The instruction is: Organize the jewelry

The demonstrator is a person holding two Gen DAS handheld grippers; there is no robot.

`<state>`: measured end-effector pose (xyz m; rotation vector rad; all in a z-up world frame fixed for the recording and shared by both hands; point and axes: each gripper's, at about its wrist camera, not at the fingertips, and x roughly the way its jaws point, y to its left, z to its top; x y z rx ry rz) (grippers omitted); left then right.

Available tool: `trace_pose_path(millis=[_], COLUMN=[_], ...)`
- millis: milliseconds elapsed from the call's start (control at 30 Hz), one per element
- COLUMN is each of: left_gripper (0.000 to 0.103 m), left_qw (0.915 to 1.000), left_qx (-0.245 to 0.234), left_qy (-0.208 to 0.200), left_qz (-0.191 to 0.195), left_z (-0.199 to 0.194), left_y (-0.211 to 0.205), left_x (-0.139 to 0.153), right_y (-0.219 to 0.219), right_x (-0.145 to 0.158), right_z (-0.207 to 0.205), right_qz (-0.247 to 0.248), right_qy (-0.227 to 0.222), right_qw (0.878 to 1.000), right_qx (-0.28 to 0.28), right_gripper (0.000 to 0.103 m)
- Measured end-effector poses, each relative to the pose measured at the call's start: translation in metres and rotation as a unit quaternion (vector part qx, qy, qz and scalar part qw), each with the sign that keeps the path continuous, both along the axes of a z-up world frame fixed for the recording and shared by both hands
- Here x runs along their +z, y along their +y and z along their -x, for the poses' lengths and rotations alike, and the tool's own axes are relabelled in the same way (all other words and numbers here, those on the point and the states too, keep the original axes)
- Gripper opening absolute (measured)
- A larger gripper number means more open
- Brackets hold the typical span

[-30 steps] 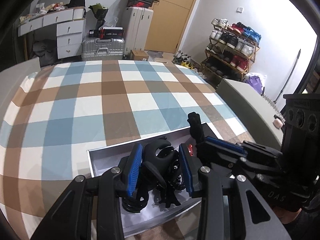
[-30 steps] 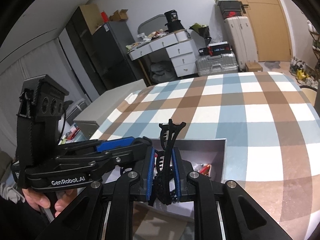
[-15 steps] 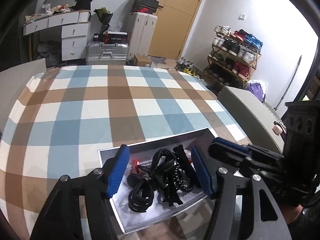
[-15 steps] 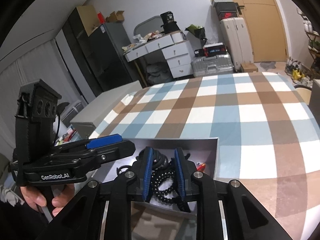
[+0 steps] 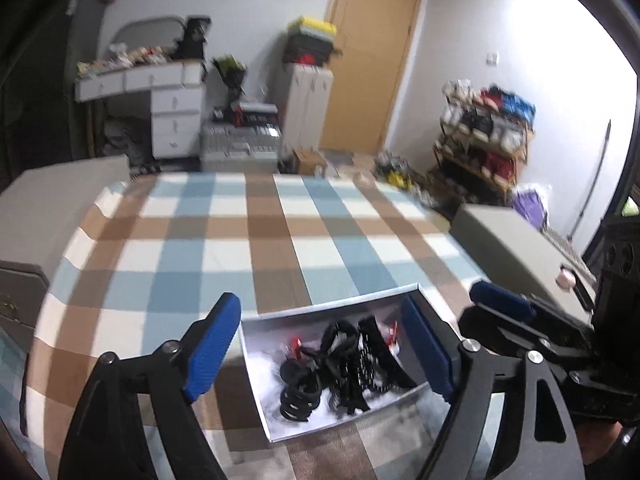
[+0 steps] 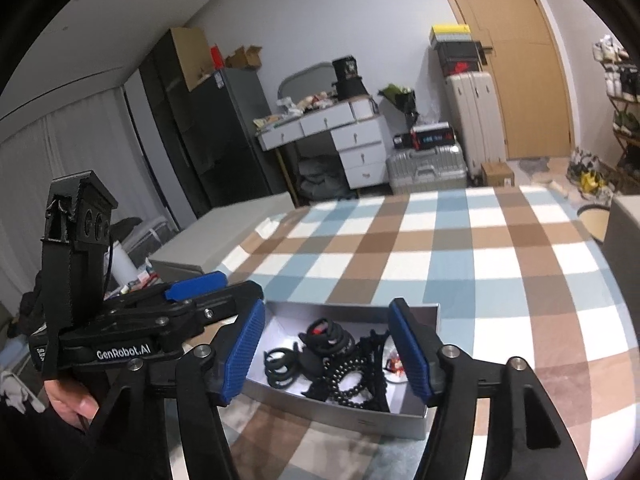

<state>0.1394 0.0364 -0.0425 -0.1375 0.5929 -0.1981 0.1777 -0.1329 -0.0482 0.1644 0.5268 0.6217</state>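
A grey open box (image 5: pixel 256 376) (image 6: pixel 360 420) lies on the checked cloth near the front edge. Inside lies a pile of black jewelry and hair items (image 5: pixel 340 364): coiled black hair ties (image 6: pixel 280 368), a black bead bracelet (image 6: pixel 352 380), a black claw clip (image 6: pixel 374 350) and a small red piece (image 6: pixel 394 366). My left gripper (image 5: pixel 324 348) is open and empty, raised above and behind the box. My right gripper (image 6: pixel 328 350) is open and empty, also above the box. Each gripper shows at the edge of the other's view.
The checked blue, brown and white cloth (image 5: pixel 280 240) covers the table beyond the box. Grey cushioned seats (image 5: pixel 516 240) (image 6: pixel 224 236) flank the table. A white desk (image 6: pixel 340 136), suitcases (image 6: pixel 428 168) and a shoe rack (image 5: pixel 484 132) stand behind.
Both grippers opened and let go of the black items, which now lie in the box. Both grippers pulled back and up from the box.
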Motion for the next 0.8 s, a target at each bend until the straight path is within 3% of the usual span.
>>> trace_pose_path(millis=[100, 167, 400, 600, 800], left_gripper=[0.089, 0.101, 0.102, 0.102, 0.102], left_qw=[0.9982, 0.9956, 0.9880, 0.9776, 0.9685], left_qx=[0.022, 0.036, 0.060, 0.098, 0.125], left_qy=[-0.053, -0.081, -0.135, -0.183, -0.210], left_qz=[-0.016, -0.030, -0.046, -0.039, -0.051], left_z=[0.012, 0.019, 0.037, 0.052, 0.064], left_y=[0.001, 0.001, 0.000, 0.005, 0.003], left_x=[0.013, 0.019, 0.028, 0.031, 0.034], right_y=[-0.004, -0.006, -0.014, -0.016, -0.018], right_x=[0.009, 0.014, 0.032, 0.043, 0.043], right_z=[0.009, 0.016, 0.043, 0.067, 0.091], right_qz=[-0.010, -0.016, -0.032, -0.029, -0.028], right_qy=[-0.018, -0.031, -0.096, -0.159, -0.233], right_qw=[1.000, 0.999, 0.994, 0.986, 0.969], right_qx=[-0.003, -0.006, -0.033, -0.049, -0.075], right_gripper=[0.068, 0.075, 0.102, 0.103, 0.103])
